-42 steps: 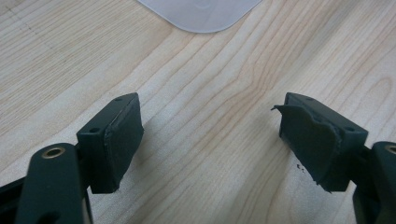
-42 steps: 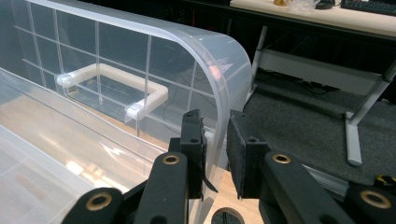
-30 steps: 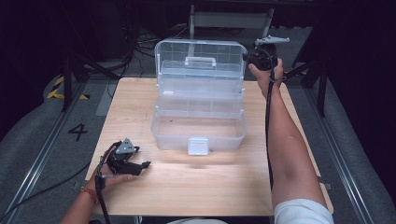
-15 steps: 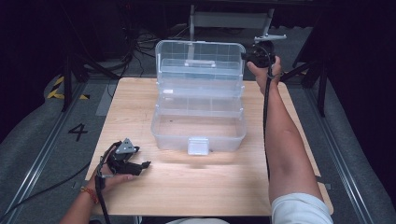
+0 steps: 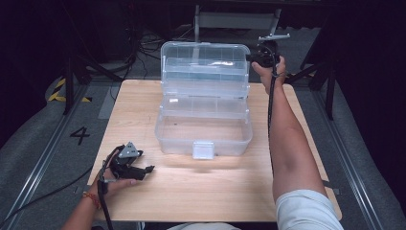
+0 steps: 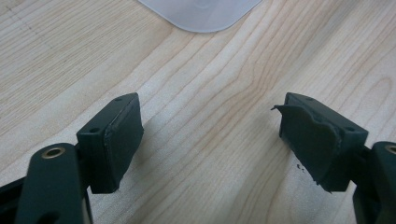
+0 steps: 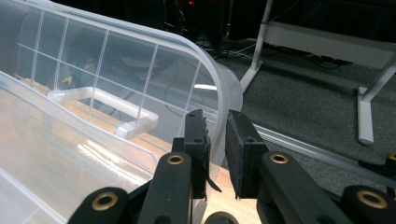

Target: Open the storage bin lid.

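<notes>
A clear plastic organizer box (image 5: 203, 129) stands in the middle of the wooden table (image 5: 215, 191), its lid (image 5: 206, 62) raised at the back. My right gripper (image 5: 253, 57) is at the lid's right edge. In the right gripper view the jaws (image 7: 216, 135) are shut on the lid's rim (image 7: 116, 70), with the lid's handle (image 7: 102, 100) to their left. My left gripper (image 5: 146, 170) rests open on the table near the front left corner. Its jaws (image 6: 210, 140) stand wide apart over bare wood, and a corner of the box (image 6: 201, 11) lies ahead of them.
The box's white front latch (image 5: 202, 149) faces the person. A stepped tray tier (image 5: 203, 103) sits between base and lid. A metal stand (image 5: 237, 21) and cables lie on the dark floor behind the table. Rails run along both sides of the table.
The right gripper has shifted slightly left and back with the lid, which now stands a little more upright. The left gripper has not moved.
</notes>
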Demonstrator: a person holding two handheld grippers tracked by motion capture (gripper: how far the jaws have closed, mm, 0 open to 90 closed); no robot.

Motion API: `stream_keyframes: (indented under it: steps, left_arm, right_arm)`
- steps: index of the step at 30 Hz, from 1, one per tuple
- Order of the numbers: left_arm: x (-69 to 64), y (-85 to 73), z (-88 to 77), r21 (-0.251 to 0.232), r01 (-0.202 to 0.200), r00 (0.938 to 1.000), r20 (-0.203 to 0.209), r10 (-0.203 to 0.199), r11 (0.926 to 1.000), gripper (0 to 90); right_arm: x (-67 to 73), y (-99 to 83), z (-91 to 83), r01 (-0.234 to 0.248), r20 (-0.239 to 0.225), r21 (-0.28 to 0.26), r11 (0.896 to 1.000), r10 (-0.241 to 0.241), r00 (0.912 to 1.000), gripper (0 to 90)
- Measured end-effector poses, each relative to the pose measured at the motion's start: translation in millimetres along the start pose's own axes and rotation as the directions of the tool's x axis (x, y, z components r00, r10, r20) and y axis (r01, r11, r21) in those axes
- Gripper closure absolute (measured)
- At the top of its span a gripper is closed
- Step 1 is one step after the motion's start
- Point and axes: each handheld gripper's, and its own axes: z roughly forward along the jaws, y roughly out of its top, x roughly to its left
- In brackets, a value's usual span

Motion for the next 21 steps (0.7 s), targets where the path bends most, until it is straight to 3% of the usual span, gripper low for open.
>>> stream_keyframes:
  steps: [10, 18, 21]
  left_arm:
    - [-0.2, -0.4, -0.3, 0.0, 0.004, 1.0, -0.003, -0.004, 1.0, 21.4]
    - [0.4, -0.1, -0.8, 0.004, -0.003, 1.0, -0.005, 0.003, 1.0, 21.3]
    - [0.4, -0.2, -0.8, 0.004, -0.003, 1.0, -0.005, 0.003, 1.0, 21.3]
  right_arm:
    - [-0.3, -1.1, 8.1, -0.004, 0.023, 0.017, 1.0, 0.003, 0.9997, 78.7]
    - [-4.7, -3.3, 12.7, -0.02, 0.006, 0.015, 1.0, 0.02, 0.9998, 78.4]
    - [-3.0, -3.6, 14.9, -0.008, 0.035, 0.025, 1.0, 0.007, 0.9994, 77.7]
